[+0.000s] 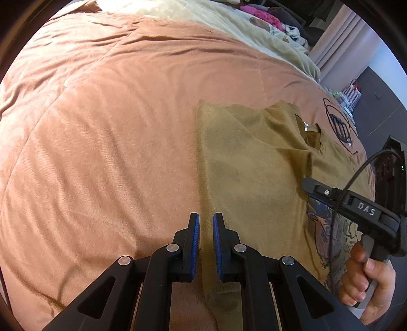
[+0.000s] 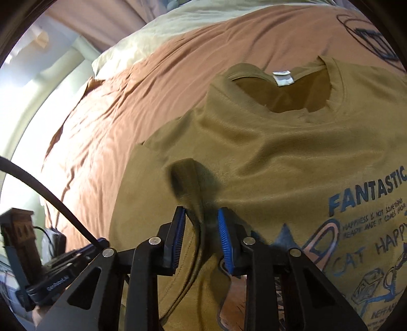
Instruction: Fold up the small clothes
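Note:
A small olive-tan T-shirt [image 1: 254,165] with a blue cat print lies on the bed, its left side folded over. It fills the right wrist view [image 2: 267,152], white neck tag up top. My left gripper [image 1: 205,229] is open over the shirt's left folded edge, holding nothing. My right gripper [image 2: 201,224] is open, with a raised fold of shirt fabric [image 2: 193,183] standing between its blue pads [image 2: 223,229]. The right gripper also shows in the left wrist view [image 1: 307,184], resting on the shirt's middle.
The bed has a salmon-pink cover [image 1: 101,127] with a cream blanket [image 1: 229,23] beyond. Other clothes [image 1: 264,17] are piled at the far end. A black cable [image 2: 45,196] runs to the left gripper. A black line drawing [image 1: 338,122] marks the cover beside the shirt.

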`<state>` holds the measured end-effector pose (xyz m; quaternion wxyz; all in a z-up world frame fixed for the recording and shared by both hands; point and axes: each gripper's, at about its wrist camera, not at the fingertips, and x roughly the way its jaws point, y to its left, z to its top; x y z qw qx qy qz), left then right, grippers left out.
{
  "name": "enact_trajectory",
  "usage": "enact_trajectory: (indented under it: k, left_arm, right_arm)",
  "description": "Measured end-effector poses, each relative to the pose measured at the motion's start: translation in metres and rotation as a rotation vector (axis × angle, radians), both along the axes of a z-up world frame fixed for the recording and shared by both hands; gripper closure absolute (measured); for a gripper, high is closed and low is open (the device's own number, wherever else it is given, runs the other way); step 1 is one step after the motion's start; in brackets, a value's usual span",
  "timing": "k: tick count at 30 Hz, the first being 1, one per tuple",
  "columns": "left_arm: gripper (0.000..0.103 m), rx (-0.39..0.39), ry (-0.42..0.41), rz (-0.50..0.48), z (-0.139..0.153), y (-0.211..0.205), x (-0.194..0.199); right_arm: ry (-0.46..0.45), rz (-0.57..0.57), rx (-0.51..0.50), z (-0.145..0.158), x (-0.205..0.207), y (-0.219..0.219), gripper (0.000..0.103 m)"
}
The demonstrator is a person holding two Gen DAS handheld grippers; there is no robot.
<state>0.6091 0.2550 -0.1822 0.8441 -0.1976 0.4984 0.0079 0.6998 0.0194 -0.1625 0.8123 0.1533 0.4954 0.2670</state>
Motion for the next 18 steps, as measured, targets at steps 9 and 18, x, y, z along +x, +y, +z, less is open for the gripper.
enact_trajectory:
  k: [9,18]
  left_arm:
    - [0.091,0.017,0.011,-0.009,-0.005,-0.004,0.002]
    - [0.088,0.014,0.021,0.011,-0.002,-0.003,0.011]
  right_arm:
    - [0.038,0.027,0.046,-0.013,0.005,0.003,0.079]
    - [-0.008,-0.050,0.029,0.003,-0.003,-0.020,0.103]
